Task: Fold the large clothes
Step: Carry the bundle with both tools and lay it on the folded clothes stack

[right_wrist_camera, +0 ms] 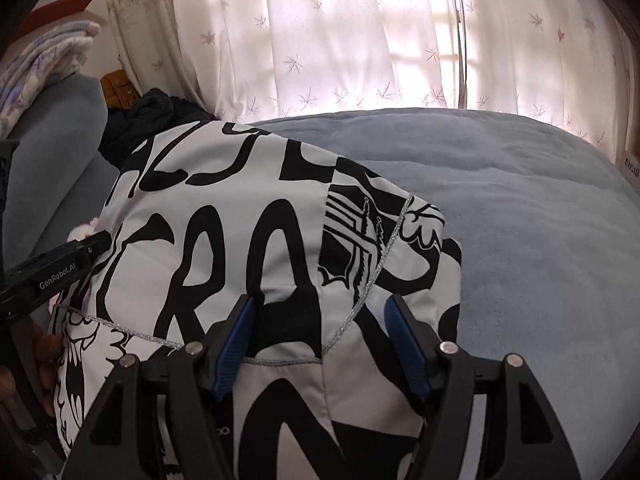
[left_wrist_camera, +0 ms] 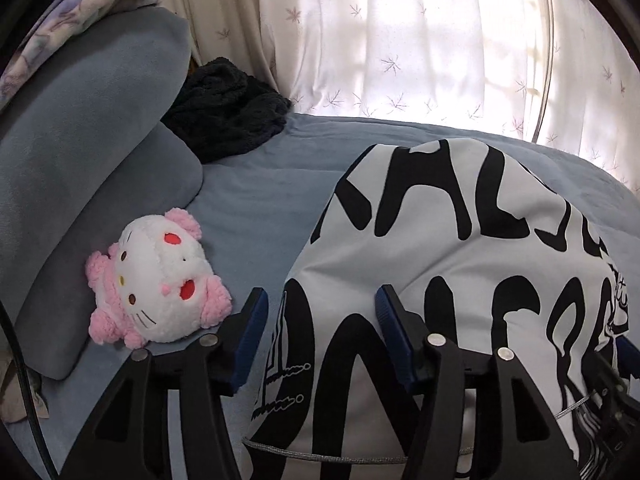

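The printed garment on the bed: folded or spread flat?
Partly folded: the printed garment lies doubled in a rounded heap, hem edges overlapping, on the blue bed.

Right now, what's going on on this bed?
A person with a gripper in each hand is folding a large white garment with bold black lettering, which lies partly folded on the blue bedspread. The left gripper and the right gripper both stand open over its near edge, fabric between the jaws but not pinched. A pink and white plush cat toy leans on a blue-grey pillow, and a dark knitted item sits behind.
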A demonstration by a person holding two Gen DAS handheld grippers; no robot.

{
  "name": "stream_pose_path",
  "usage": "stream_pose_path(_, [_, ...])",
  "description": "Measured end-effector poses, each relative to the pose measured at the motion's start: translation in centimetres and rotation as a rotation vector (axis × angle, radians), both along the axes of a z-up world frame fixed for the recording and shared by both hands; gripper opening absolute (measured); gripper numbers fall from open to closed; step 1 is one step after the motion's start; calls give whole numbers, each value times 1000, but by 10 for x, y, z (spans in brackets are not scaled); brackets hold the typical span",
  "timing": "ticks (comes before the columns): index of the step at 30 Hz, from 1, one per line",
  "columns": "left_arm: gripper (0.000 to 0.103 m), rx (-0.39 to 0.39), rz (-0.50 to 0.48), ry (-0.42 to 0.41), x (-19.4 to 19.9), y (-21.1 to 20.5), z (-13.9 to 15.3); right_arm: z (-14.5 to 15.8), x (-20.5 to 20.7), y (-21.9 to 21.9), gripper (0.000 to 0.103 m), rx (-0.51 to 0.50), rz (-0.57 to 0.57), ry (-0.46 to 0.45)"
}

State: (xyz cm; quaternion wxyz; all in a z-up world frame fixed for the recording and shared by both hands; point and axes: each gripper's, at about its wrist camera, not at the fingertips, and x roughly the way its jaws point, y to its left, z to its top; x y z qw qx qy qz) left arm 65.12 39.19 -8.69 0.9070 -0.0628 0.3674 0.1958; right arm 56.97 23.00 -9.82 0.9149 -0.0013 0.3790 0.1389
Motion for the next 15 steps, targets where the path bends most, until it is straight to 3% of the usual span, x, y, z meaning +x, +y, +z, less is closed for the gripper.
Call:
stream_pose_path(4, [77, -42, 46, -31, -24, 4, 15, 12, -9, -12, 68, 38, -5, 32])
stream_pose_path(9, [78, -144, 12, -8, -67, -11, 30, 36, -48, -43, 68, 115, -8, 86])
stream_pose_path(15, [80, -116, -31, 19, -144, -55, 66, 81, -121, -79, 68, 125, 24, 86])
